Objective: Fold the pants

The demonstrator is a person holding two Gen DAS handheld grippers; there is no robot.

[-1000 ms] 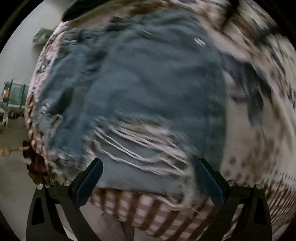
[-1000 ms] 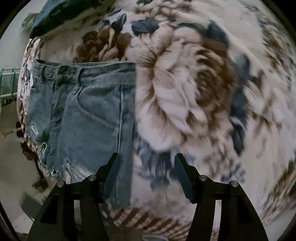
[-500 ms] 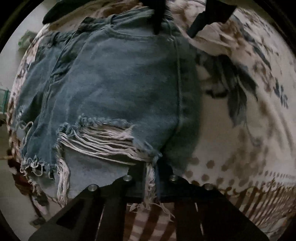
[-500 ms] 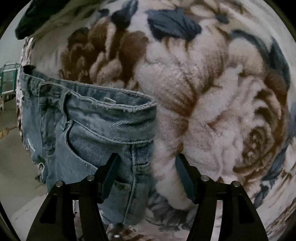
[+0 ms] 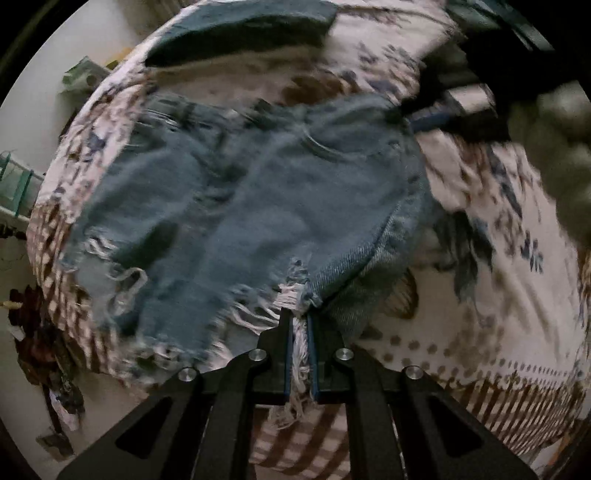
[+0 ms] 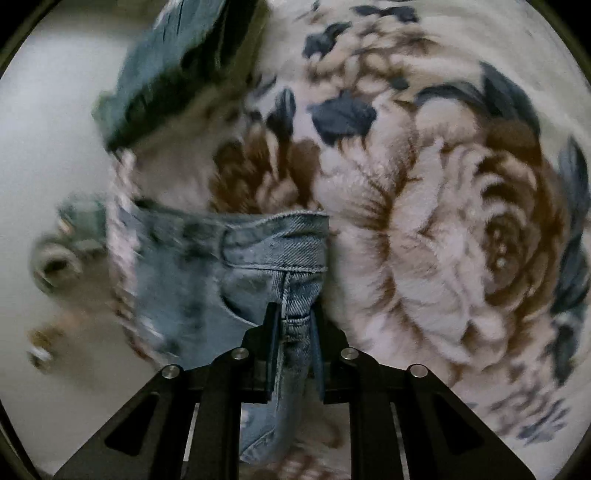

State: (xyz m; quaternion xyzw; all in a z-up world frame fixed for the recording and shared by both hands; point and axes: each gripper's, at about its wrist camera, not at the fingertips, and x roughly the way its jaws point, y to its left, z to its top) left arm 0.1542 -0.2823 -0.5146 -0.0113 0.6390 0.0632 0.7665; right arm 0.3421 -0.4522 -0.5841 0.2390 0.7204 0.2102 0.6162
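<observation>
Blue denim shorts with frayed, ripped hems lie on a floral blanket. My left gripper is shut on the frayed hem at the shorts' right side and lifts that edge. My right gripper is shut on the side seam just below the waistband of the shorts, and shows in the left wrist view at the waistband corner. The right side of the shorts curls up off the blanket.
The floral blanket covers a bed with a checked border at its near edge. A dark green garment lies at the far end, seen also in the right wrist view. Floor and clutter lie left of the bed.
My right gripper has shut on the side seam below the waistband. My left gripper stays shut on the frayed hem. Both have lifted the shorts' right edge and the views have shifted.
</observation>
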